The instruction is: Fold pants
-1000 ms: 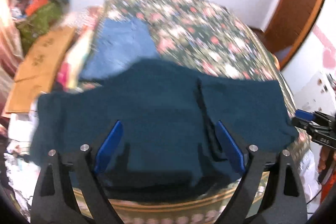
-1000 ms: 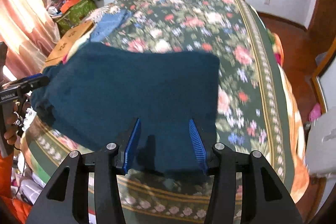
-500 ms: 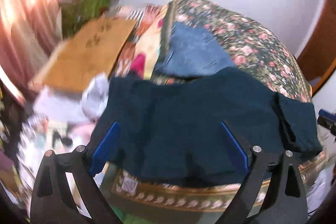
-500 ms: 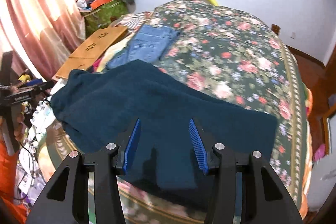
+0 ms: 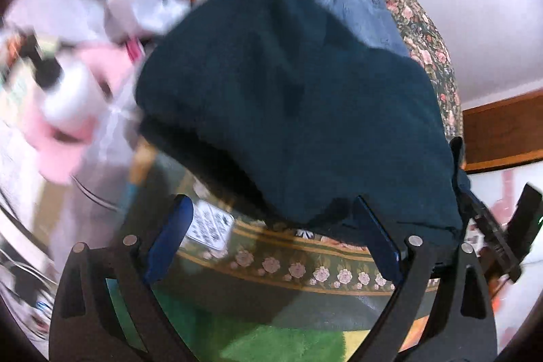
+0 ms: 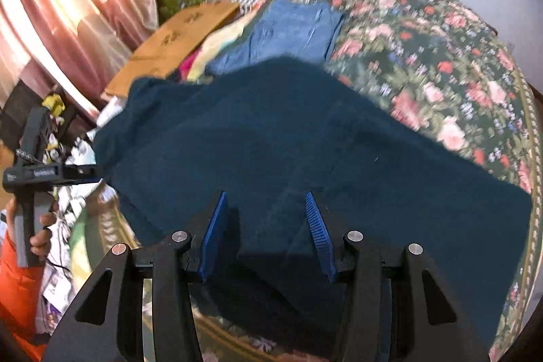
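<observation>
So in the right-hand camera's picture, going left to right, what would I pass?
Pink curtain → left gripper → cardboard → jeans → floral bedspread.

Open floral bedspread [image 6: 441, 56] beyond — jeans [image 6: 292, 33], cardboard [image 6: 176, 46] crowding leftward

The pants [image 6: 305, 138] lie across the near edge of the bed [image 6: 441, 56]. Folded jeans [image 6: 288, 33] lie behind them. A cardboard sheet [image 6: 176, 43] lies left of the jeans.
</observation>
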`<action>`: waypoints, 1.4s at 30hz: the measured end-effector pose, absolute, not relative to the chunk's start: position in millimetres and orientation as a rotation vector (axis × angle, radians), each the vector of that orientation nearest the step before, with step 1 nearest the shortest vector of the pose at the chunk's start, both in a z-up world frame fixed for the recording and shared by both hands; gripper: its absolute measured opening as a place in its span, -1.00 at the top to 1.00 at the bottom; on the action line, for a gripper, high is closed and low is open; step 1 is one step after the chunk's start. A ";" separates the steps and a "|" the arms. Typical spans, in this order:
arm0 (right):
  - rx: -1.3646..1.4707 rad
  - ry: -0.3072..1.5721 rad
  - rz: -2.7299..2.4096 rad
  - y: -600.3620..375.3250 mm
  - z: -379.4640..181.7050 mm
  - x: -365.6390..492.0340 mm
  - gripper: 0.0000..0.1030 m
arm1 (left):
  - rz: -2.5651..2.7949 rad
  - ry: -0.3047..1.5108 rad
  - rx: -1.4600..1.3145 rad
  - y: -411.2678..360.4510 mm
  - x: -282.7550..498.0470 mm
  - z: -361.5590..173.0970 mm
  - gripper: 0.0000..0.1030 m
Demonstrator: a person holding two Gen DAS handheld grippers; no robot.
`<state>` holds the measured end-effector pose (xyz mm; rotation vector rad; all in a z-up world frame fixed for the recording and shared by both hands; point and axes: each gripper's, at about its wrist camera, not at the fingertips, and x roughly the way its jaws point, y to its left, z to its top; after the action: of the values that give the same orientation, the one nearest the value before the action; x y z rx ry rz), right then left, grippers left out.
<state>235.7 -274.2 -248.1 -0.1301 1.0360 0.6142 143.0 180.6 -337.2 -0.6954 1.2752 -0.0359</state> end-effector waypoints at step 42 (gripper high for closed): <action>0.148 0.875 0.306 -468.6 -211.7 182.7 -0.10 | -0.030 0.664 -0.077 7.0 199.0 -101.0 0.61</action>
<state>182.7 -468.6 -211.7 0.1476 0.8746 0.3058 199.0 7.0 -101.0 -0.0772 0.6644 -0.0300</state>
